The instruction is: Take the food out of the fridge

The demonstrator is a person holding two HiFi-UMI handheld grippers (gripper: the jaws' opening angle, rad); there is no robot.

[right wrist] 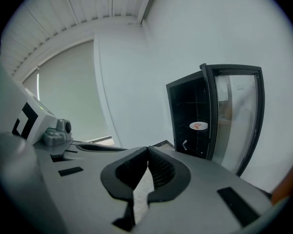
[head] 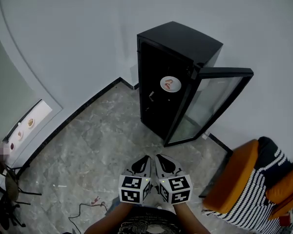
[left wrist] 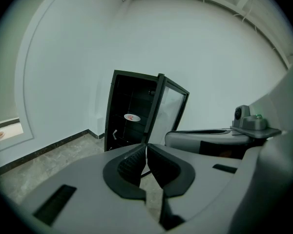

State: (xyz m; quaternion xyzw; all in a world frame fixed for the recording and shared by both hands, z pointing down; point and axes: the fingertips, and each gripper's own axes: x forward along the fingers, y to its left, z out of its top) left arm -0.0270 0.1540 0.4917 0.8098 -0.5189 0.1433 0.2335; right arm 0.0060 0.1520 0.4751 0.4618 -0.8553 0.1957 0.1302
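A black fridge (head: pixel 176 72) stands against the white wall with its glass door (head: pixel 212 104) swung open to the right. On a shelf inside lies a white plate with reddish food (head: pixel 169 84), also seen as the plate (left wrist: pixel 132 117) and the plate (right wrist: pixel 198 126) from each gripper. My left gripper (head: pixel 145 160) and right gripper (head: pixel 161 159) are held side by side low in the head view, well short of the fridge. Both are shut with nothing between their pads.
Grey marble-pattern floor (head: pixel 102 140) lies between me and the fridge. An orange and striped chair (head: pixel 254 184) stands at the right. A low white ledge with small dishes (head: pixel 24 126) runs along the left wall, and a dark stand with cables (head: pixel 5 194) is at the lower left.
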